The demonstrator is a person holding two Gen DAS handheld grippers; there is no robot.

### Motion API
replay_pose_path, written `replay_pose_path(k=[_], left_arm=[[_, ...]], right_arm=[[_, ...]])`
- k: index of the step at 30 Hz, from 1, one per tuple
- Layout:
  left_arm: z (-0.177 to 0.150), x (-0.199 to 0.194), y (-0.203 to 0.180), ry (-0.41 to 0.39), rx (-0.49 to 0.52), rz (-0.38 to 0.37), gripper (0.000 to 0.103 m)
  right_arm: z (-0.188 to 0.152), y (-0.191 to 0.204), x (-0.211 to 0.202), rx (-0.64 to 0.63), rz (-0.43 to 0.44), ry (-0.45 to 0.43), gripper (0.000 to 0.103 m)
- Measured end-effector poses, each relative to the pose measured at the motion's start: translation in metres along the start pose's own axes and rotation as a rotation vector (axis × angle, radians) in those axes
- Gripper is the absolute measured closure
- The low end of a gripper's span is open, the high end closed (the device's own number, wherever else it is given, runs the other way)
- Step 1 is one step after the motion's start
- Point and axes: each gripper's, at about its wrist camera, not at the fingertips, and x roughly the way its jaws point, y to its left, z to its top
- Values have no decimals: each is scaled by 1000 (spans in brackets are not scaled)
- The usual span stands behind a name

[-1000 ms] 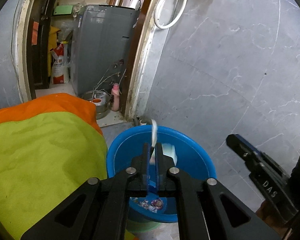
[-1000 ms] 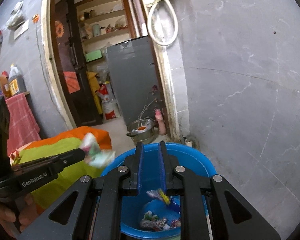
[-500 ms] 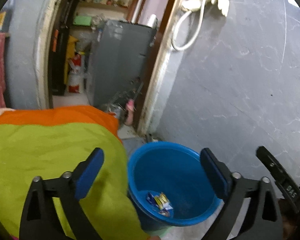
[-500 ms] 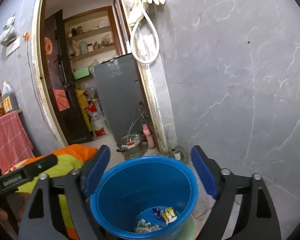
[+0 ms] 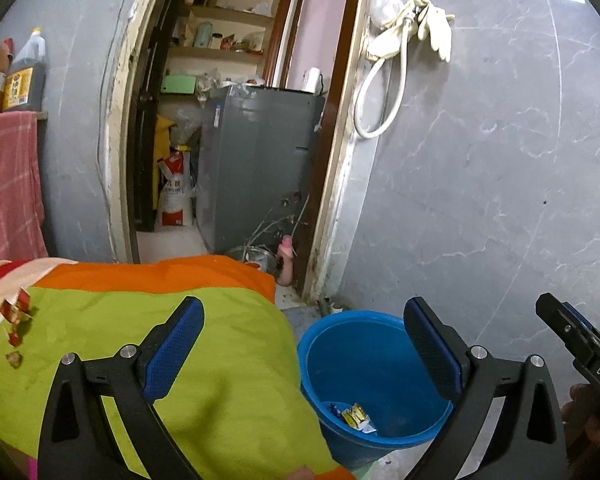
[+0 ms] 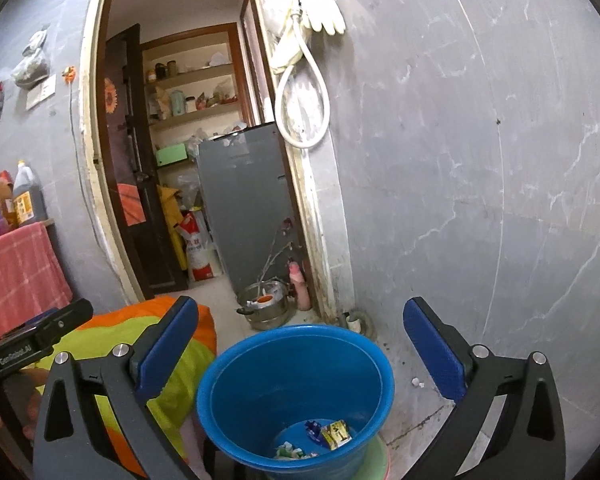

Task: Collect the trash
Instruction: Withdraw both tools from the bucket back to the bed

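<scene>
We see a glossy blue plastic bucket (image 6: 296,376), a matt green-and-orange cloth cover (image 5: 112,328), and smooth grey marble-look wall tiles (image 6: 480,180).

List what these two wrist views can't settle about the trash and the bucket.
- Blue bucket base: left wrist view, hidden by the green blanket and the frame edge.
- Bucket contents: right wrist view, near wall hides part; wrappers too small to count.
- Scraps on the blanket: left wrist view, blurred at the edge; kind unclear.

Two fisheye wrist views, side by side, angled slightly down toward bucket (image 5: 374,376) (image 6: 296,392) and doorway (image 5: 236,120) (image 6: 188,152). Left over blanket (image 5: 140,340); right nearer bucket. Both shared.
</scene>
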Motion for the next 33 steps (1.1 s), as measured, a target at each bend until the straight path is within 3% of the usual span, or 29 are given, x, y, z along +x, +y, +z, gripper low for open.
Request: replay_pose_path(k=[11,33], left_arm=[[12,-46,35,-35,-25,51,5],[3,-143,168,-70,-58,325,5]], right_arm=[[12,48,-19,-52,65,-15,0],[-13,205,-13,-129,341,45,0]])
